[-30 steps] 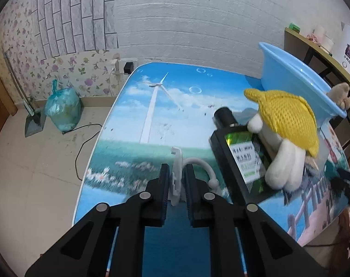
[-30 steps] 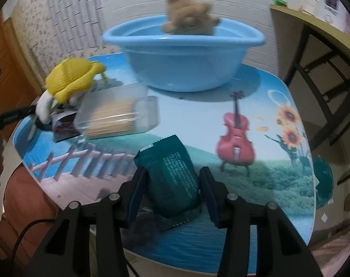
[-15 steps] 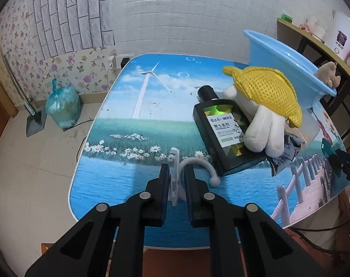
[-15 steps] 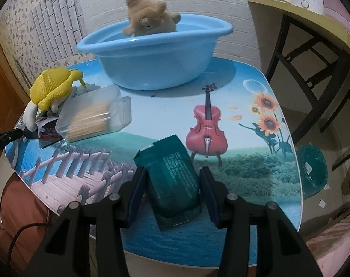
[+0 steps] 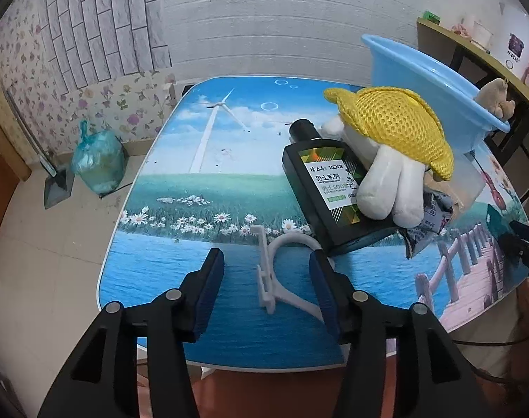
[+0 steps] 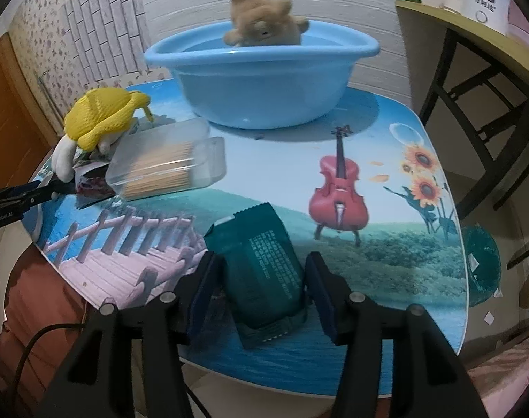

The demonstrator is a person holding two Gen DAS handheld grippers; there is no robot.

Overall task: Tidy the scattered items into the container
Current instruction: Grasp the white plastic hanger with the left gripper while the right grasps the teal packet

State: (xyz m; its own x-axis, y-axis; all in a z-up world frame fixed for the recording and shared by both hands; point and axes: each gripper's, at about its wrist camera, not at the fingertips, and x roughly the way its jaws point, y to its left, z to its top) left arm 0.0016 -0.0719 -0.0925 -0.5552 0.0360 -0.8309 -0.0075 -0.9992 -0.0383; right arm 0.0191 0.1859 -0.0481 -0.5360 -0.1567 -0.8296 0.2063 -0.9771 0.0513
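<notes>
Left wrist: our left claw (image 5: 266, 280) is opening around the light, stiff white hook (image 5: 282, 271); we'd pinch its flat spine at 11 o'clock.

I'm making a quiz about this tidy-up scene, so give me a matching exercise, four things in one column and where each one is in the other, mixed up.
Things:
1. brown plush toy
2. white plastic hook
3. dark green packet
4. yellow-hatted plush

Places:
A. between the opening pads of the right tool
B. in the blue basin
C. lying across the black bottle
D. between the opening pads of the left tool

Pairs: 1-B, 2-D, 3-A, 4-C
</notes>
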